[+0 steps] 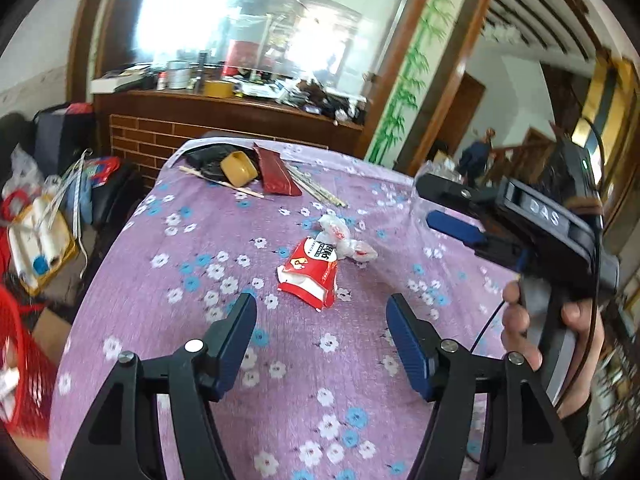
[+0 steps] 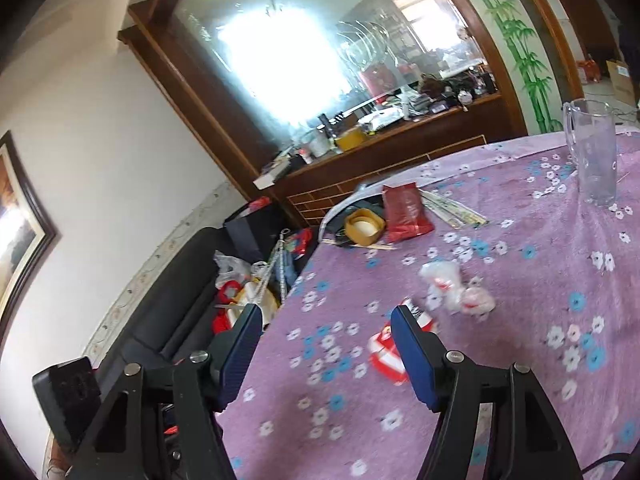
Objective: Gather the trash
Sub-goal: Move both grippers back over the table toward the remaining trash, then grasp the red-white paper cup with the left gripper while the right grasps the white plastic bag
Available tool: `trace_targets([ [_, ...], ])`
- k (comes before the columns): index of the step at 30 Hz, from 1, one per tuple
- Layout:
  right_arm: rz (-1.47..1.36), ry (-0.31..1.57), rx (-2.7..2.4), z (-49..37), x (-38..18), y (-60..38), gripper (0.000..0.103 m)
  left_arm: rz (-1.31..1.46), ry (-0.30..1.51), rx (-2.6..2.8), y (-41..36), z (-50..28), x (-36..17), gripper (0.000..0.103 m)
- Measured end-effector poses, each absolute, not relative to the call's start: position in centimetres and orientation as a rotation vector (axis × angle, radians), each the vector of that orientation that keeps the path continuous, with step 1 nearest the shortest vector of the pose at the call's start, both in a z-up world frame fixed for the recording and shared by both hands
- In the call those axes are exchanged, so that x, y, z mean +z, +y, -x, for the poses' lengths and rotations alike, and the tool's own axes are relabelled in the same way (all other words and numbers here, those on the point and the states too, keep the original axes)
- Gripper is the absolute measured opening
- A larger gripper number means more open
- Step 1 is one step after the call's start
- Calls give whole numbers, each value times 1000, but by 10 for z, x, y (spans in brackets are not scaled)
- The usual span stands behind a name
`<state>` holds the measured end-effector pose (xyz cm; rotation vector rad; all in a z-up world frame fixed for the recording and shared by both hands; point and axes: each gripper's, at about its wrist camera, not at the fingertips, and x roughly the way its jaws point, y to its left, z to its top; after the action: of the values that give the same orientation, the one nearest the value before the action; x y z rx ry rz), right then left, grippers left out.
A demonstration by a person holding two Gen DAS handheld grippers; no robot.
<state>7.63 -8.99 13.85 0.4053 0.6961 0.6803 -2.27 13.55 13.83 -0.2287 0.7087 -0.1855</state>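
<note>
Nothing looks collected yet: both the left gripper [image 1: 322, 316] and right gripper [image 2: 326, 330] hover open and empty, while the red wrapper [image 1: 310, 276] and crumpled plastic [image 1: 340, 236] lie mid-table, more litter at its far edge.

Carton [image 1: 308, 276] before wrapper [image 1: 344, 238], on table [image 1: 160, 320]

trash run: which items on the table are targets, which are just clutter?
Likely targets:
red-and-white carton, flattened
crumpled plastic wrapper
red foil pouch
chopsticks

Probably not trash:
clear glass pitcher
yellow cup
floral tablecloth

Left gripper, right gripper: both empty.
</note>
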Motion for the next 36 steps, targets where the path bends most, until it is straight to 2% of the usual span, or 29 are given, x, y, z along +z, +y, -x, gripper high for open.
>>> trace_targets([
  [10, -458, 819, 615, -134, 74, -102, 71, 117, 833, -220, 114, -64, 97, 72],
  [18, -586, 859, 525, -154, 46, -144, 71, 127, 945, -263, 99, -152, 56, 75],
  [23, -587, 867, 486, -156, 40, -150, 71, 103, 1014, -308, 94, -176, 36, 75],
  [28, -578, 875, 498, -158, 40, -146, 71, 130, 1059, -333, 86, -165, 20, 75],
  [30, -577, 877, 501, -158, 40, -145, 71, 131, 1044, -309, 82, -156, 20, 62],
  [36, -602, 936, 530, -182, 32, -135, 71, 116, 1020, -209, 85, -129, 27, 45],
])
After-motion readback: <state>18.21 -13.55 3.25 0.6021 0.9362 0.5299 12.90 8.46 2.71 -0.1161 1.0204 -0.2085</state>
